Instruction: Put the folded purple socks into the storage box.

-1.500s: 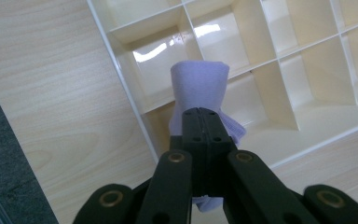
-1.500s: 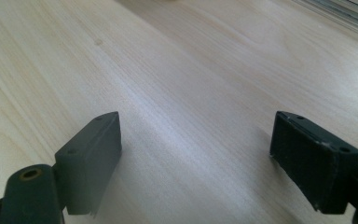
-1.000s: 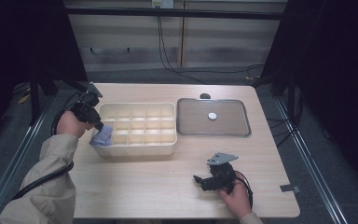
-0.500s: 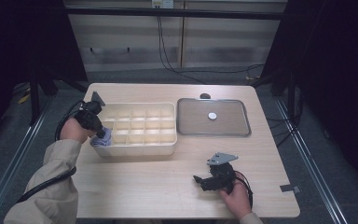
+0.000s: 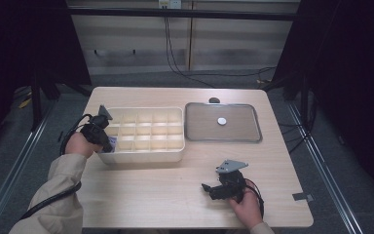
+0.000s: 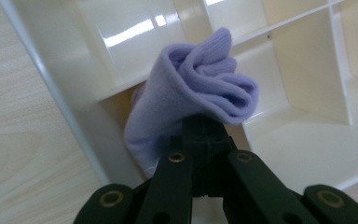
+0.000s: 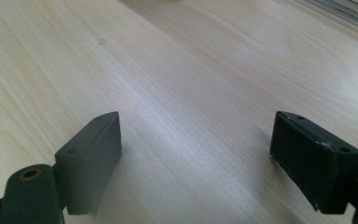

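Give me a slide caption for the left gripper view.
Left gripper shut on a folded lilac cloth, held over a corner compartment of the cream divided tray.

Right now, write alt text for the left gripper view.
The left claw, shut on a folded lilac cloth, holds it over a compartment at the edge of a cream divided tray. Pale wooden table shows beside the tray.

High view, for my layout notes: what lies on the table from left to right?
Left gripper with lilac cloth → divided box → right gripper → tray.
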`<state>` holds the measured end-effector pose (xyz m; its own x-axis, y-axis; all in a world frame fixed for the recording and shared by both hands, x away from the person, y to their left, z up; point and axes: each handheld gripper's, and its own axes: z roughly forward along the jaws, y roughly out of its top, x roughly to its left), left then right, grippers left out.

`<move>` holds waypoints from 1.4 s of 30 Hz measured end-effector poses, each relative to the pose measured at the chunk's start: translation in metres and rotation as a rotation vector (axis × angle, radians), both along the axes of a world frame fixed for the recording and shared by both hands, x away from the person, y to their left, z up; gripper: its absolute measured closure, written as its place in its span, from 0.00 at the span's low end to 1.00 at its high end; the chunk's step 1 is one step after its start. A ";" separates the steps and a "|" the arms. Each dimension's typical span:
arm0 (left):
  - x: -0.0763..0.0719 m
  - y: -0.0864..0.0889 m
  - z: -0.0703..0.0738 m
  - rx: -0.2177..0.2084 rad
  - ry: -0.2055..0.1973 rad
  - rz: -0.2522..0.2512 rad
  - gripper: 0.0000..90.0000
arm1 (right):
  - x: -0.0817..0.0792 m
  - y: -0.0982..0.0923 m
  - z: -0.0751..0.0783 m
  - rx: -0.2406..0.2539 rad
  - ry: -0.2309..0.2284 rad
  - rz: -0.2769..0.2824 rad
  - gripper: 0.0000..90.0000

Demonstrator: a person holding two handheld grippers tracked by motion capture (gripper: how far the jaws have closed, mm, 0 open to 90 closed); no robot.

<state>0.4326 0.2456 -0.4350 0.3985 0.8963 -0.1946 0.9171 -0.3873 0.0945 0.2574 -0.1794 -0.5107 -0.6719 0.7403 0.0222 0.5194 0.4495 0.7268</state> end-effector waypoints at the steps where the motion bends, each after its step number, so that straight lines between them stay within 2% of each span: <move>1: 0.000 0.000 0.000 0.005 -0.003 -0.002 1.00 | 0.000 0.000 0.000 0.000 0.002 -0.001 0.18; 10: -0.003 0.000 -0.009 -0.003 0.002 -0.007 1.00 | 0.000 0.001 0.000 -0.001 0.002 0.003 0.18; 25: -0.007 0.002 -0.009 -0.022 -0.016 0.001 1.00 | 0.000 0.001 0.000 0.000 0.002 0.004 0.18; 26: -0.007 0.003 -0.008 -0.019 -0.010 -0.008 1.00 | 0.000 0.001 0.000 0.000 0.002 0.004 0.18; 37: -0.006 0.008 0.006 -0.025 -0.030 0.017 0.93 | 0.000 0.001 0.000 0.000 0.002 0.003 0.18; 42: -0.007 0.010 0.012 -0.029 -0.026 0.024 0.89 | 0.000 0.001 0.000 0.000 0.002 0.004 0.18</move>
<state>0.4256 0.2555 -0.4229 0.3823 0.8998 -0.2103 0.9231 -0.3621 0.1292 0.2570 -0.1786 -0.5106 -0.6748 0.7376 0.0235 0.5192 0.4520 0.7253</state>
